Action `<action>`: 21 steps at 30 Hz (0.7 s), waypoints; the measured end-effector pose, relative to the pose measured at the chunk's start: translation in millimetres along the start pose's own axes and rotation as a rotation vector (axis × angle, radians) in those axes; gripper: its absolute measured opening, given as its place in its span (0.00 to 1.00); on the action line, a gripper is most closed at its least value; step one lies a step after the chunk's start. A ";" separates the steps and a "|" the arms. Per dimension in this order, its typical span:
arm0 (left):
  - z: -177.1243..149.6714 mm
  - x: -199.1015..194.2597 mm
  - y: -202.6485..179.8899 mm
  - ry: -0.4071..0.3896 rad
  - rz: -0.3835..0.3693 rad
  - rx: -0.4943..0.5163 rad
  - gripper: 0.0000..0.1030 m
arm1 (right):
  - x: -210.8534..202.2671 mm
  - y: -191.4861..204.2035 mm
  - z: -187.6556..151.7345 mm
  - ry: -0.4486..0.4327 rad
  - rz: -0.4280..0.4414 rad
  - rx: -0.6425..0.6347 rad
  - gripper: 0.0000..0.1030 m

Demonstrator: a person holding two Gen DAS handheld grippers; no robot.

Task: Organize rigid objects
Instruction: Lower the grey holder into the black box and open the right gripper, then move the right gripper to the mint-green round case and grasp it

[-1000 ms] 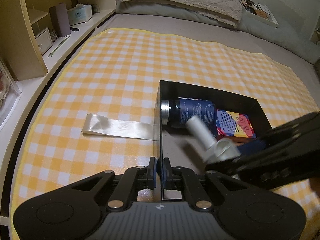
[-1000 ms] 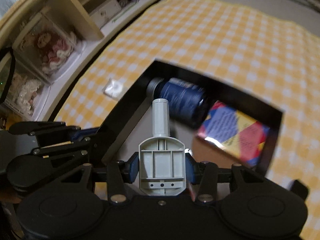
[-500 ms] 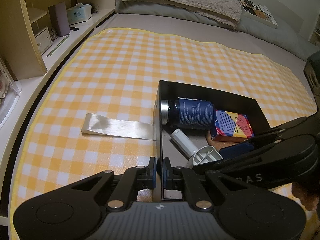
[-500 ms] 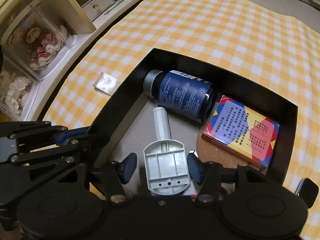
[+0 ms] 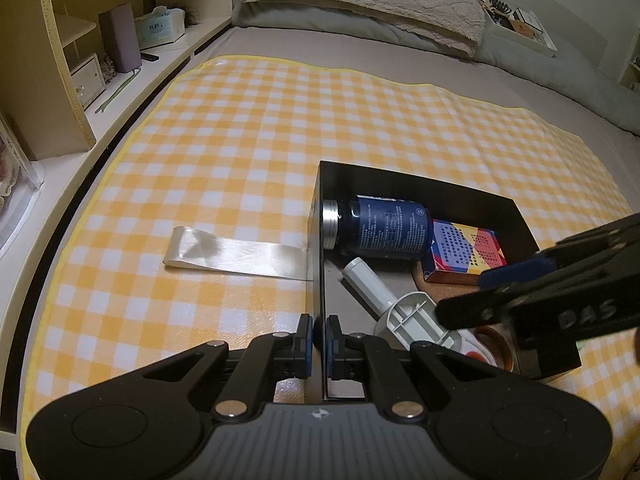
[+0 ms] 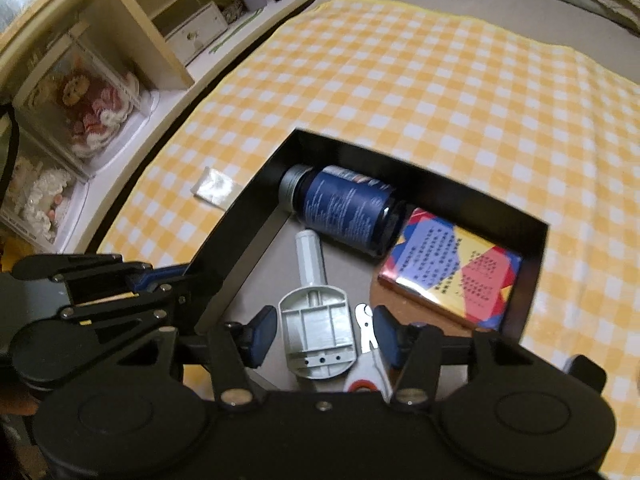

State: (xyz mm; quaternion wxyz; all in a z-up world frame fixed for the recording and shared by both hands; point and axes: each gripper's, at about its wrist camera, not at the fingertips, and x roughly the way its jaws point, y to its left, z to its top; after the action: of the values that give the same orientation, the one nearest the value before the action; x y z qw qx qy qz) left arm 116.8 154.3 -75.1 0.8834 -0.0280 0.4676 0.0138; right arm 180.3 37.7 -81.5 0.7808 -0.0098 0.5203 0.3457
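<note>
While the left gripper (image 5: pixel 317 338) pinches the side wall of the black rectangular box (image 5: pixel 420 188), the right gripper (image 6: pixel 325 338), jaws spread, hovers over the grey plastic handled tool (image 6: pixel 316 320) lying inside it.

Box (image 5: pixel 416 178) sits on checked mat (image 5: pixel 280 120); inside, bottle (image 5: pixel 384 227) lies on its side along far wall, card pack (image 5: pixel 466 250) to its right, handled tool (image 5: pixel 384 296) before bottle, tape strip (image 5: pixel 236 254) outside left wall.
</note>
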 end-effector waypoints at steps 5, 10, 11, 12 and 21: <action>-0.9 0.0 -3.0 -0.002 0.015 0.015 0.06 | -17.1 -7.0 0.9 -0.041 -0.007 0.009 0.53; -1.3 -0.9 -6.2 -0.005 0.029 0.034 0.06 | -30.4 -14.0 -1.5 -0.075 -0.024 0.008 0.55; -1.7 -1.4 -7.3 -0.007 0.033 0.043 0.05 | -33.4 -15.8 -2.4 -0.083 -0.030 0.006 0.56; -2.2 -1.8 -8.7 -0.009 0.037 0.054 0.05 | -36.1 -17.4 -3.3 -0.092 -0.036 0.004 0.59; -6.6 -5.3 -12.2 -0.025 0.050 0.117 0.05 | -68.0 -30.5 -10.1 -0.224 -0.060 -0.034 0.86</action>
State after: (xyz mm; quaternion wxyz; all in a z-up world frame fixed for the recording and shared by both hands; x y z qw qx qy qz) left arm 108.9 141.8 -74.1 0.8887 0.0356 0.4571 0.0088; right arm 174.0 -25.3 -40.9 0.8436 -0.0001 0.4234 0.3301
